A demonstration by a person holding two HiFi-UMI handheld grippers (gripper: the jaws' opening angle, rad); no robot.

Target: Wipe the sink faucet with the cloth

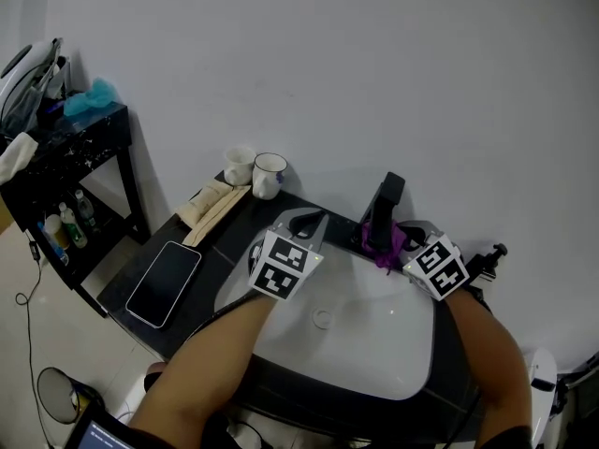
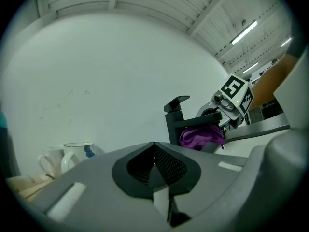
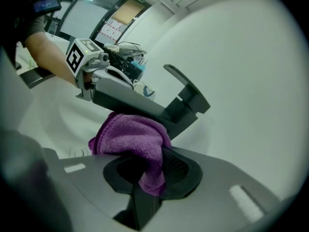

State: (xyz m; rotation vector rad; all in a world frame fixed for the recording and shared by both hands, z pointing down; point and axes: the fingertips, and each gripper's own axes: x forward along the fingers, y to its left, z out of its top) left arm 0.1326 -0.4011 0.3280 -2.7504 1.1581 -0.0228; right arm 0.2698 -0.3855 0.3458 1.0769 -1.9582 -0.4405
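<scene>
1. The faucet [image 1: 384, 204] is black and boxy. It stands upright at the back of the white sink [image 1: 374, 349].
2. The cloth [image 1: 388, 243] is purple and bunched up. It touches the underside of the faucet's spout.

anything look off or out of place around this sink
Nothing spilled or damaged. Only oddity: a phone lies flat on the counter just left of the sink, where splashes might reach it. The purple cloth is against the faucet, as expected.
</scene>
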